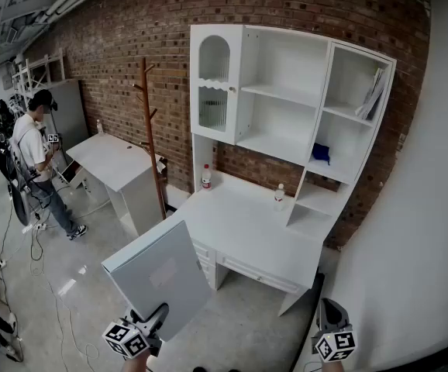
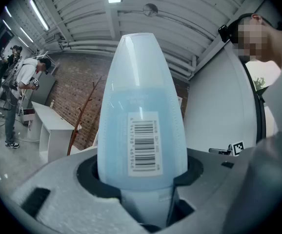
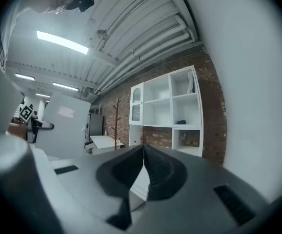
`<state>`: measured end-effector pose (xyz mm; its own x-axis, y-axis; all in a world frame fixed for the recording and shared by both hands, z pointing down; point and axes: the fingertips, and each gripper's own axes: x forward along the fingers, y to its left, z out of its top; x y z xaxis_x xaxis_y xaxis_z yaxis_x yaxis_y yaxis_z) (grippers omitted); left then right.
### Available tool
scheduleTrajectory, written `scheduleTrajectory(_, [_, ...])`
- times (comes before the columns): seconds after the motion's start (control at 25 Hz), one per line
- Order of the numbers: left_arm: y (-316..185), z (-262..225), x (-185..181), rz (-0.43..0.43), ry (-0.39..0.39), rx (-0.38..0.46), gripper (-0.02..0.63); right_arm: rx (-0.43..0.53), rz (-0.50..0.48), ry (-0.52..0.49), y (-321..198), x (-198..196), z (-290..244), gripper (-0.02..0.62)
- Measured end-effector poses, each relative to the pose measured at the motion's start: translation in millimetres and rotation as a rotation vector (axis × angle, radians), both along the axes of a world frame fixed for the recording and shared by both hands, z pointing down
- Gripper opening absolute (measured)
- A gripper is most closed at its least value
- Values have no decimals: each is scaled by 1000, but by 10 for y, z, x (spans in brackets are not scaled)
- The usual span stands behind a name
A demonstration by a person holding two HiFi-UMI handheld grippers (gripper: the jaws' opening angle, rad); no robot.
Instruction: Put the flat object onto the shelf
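Early stage: left gripper clamps the flat pale-blue folder by its lower edge, upright, well short of the white shelf unit. Right gripper closed, empty. Carry & placement on a shelf not yet done.

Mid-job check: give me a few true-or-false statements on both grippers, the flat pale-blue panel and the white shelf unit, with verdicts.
1. The left gripper grips the flat pale-blue panel. True.
2. The right gripper holds a bottle. False: its jaws are together with nothing between them.
3. The panel lies on the white shelf unit. False: it is held in the air in front of the white desk.
4. Two small clear bottles stand on the desk. True.
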<state>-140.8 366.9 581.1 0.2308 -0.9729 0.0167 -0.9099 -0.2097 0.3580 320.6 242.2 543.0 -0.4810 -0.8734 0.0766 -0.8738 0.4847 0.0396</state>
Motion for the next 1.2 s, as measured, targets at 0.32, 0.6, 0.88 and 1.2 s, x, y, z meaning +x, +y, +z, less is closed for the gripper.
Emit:
scheduleTrajectory(0.32, [9,-18,17,-2,2,3,276,6,0,-7,5,19,-44,29])
scheduleTrajectory(0.6, [16,20,62,-10,5,-3,276,5,-3,-30,-10,72,-29,29])
scheduleTrajectory(0.88, [-6,28,214,-5,-3,1,276,-14,-1,-41,-56,204,47,31])
scheduleTrajectory(1.2, [-50,-10,470,9,7,30,276,-34,-22,-32,-145,339,140,31])
